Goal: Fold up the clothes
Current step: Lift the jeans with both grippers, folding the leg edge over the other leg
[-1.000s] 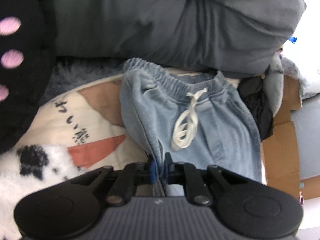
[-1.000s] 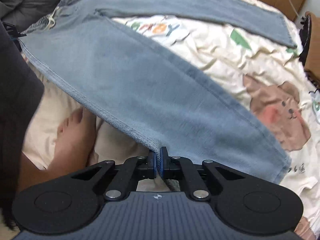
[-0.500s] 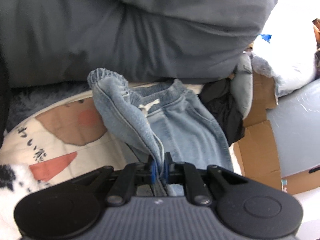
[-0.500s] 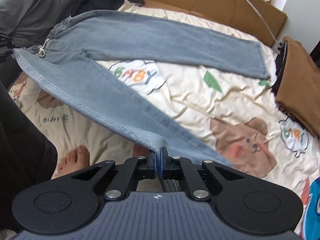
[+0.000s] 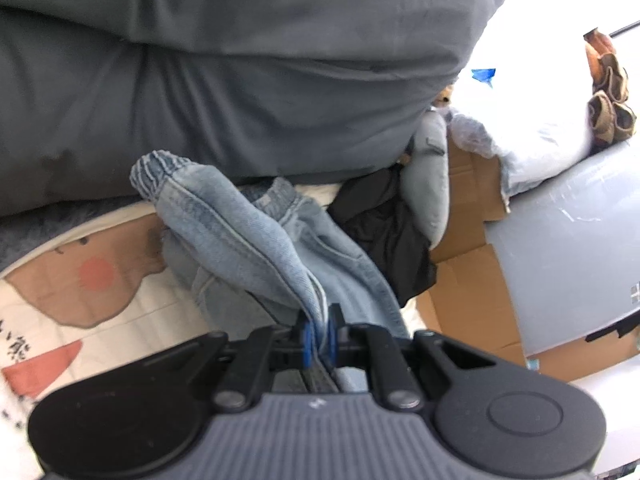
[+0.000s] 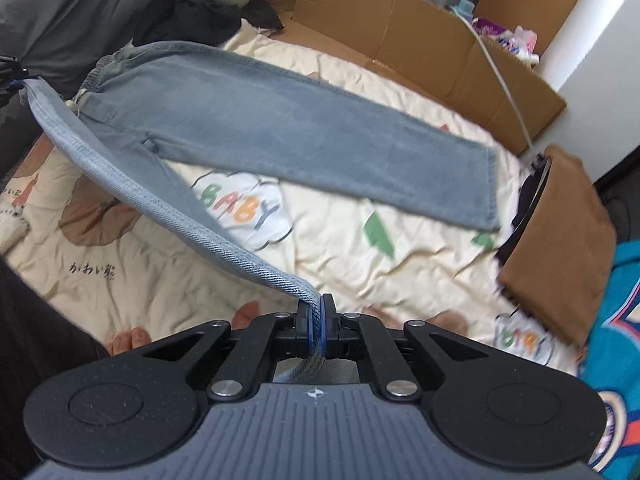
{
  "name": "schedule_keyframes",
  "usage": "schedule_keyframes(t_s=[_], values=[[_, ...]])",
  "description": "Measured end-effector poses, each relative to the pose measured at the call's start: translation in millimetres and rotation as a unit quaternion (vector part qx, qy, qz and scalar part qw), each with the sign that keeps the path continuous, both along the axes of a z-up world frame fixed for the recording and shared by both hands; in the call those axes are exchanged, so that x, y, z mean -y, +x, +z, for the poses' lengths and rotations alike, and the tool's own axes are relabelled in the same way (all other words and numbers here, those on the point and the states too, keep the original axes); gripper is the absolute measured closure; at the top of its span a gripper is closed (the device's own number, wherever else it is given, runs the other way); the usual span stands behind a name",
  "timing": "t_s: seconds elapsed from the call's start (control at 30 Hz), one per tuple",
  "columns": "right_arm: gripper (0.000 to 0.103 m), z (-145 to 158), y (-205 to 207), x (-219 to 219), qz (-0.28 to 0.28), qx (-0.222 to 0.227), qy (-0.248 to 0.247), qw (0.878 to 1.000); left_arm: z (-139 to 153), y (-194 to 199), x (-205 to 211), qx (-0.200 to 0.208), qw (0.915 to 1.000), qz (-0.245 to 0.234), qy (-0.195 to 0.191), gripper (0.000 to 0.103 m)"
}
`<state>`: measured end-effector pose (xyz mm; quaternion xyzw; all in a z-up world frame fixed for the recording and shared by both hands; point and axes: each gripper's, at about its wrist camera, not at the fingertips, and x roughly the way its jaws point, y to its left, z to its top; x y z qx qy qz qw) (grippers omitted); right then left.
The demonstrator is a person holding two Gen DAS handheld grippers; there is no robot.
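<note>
Cream printed bedspread [image 6: 352,248] carries light-blue jeans [image 6: 280,120], one leg flat. Left gripper [image 5: 319,334], jaws closed, pinches the waistband side below a grey pillow [image 5: 240,72]; right gripper [image 6: 316,326], jaws closed, pinches the raised leg's hem; folded brown cloth [image 6: 560,248] lies far right.

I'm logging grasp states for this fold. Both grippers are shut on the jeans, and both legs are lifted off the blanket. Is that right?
Not quite. Both the left gripper and the right gripper are shut on the jeans, but only one leg is lifted. The right wrist view shows the far leg lying flat on the blanket.
</note>
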<state>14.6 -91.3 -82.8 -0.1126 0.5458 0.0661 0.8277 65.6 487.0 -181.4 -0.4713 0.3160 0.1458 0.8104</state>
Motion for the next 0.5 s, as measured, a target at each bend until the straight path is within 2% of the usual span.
schedule_keyframes(t_s=[0.33, 0.43, 0.5], values=[[0.102, 36, 60, 5, 0.031, 0.007, -0.019, 0.999, 18, 21, 2, -0.010, 0.9999, 0.002, 0.013, 0.095], [0.102, 35, 73, 10, 0.048, 0.002, -0.018, 0.999, 21, 27, 4, -0.016, 0.9997, 0.008, 0.014, 0.095], [0.102, 29, 79, 15, 0.056, -0.002, -0.013, 0.998, 17, 31, 4, -0.032, 0.9992, 0.024, -0.001, 0.095]])
